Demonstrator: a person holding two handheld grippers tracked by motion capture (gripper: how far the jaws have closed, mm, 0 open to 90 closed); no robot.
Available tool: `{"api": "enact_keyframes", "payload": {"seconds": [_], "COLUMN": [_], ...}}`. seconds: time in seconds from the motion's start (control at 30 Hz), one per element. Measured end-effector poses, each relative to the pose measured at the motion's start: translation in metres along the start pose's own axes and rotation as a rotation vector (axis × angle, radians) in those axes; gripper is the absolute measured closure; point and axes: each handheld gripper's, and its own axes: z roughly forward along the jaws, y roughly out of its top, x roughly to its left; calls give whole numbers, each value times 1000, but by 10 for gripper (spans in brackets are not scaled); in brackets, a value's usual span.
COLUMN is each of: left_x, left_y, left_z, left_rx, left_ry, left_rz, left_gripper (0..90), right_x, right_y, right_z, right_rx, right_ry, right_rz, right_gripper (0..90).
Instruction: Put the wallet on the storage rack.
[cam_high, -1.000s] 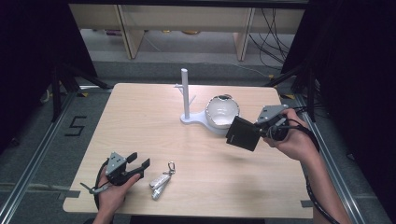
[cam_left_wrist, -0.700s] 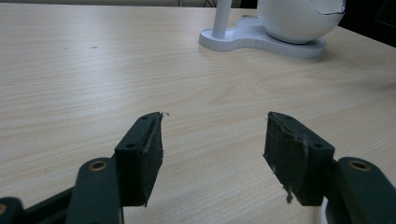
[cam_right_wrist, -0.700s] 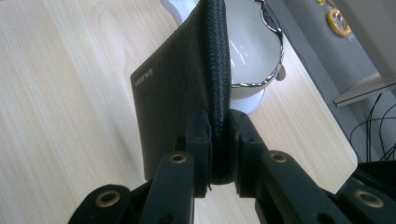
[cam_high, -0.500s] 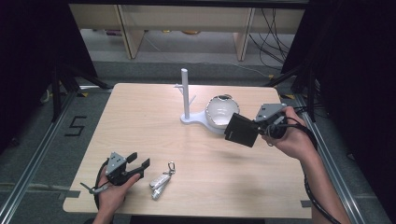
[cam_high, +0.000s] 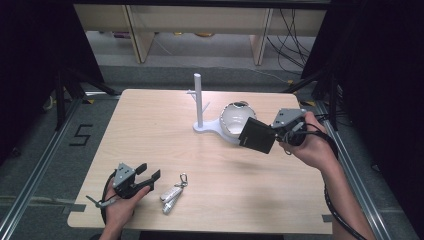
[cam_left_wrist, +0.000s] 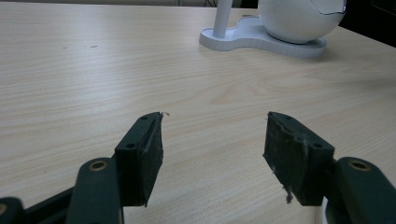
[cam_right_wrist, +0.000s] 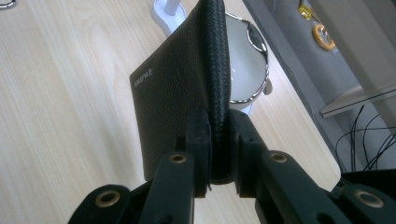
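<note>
The black wallet (cam_high: 257, 135), pinched in my right gripper (cam_high: 274, 131), hangs just over the white bowl (cam_high: 235, 116) on its stand; I judge lowering it in comes next, while my left gripper (cam_high: 148, 175) rests wide and empty.

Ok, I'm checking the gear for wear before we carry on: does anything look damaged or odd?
Yes: the left gripper has frayed pads, with ragged edges and loose fibres on both. The jaws stand open, holding nothing. The right gripper pinches the black wallet cleanly above the table.

Overhead forward-down; two low, tool-mounted close-ups.
</note>
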Motion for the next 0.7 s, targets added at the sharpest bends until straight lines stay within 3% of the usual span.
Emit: {"api": "enact_keyframes", "payload": {"seconds": [0.1, 0.7], "left_x": [0, 0], "left_y": [0, 0], "left_z": [0, 0], "left_rx": [-1, 1], "left_ry": [0, 0], "left_rz": [0, 2], "left_gripper": [364, 365], "right_x": [-1, -3], "right_y": [1, 11], "right_z": [0, 4], "right_rx": [-9, -40], "right_ry": [-4, -28], "right_rz": [-15, 1], "right_gripper": [808, 806]}}
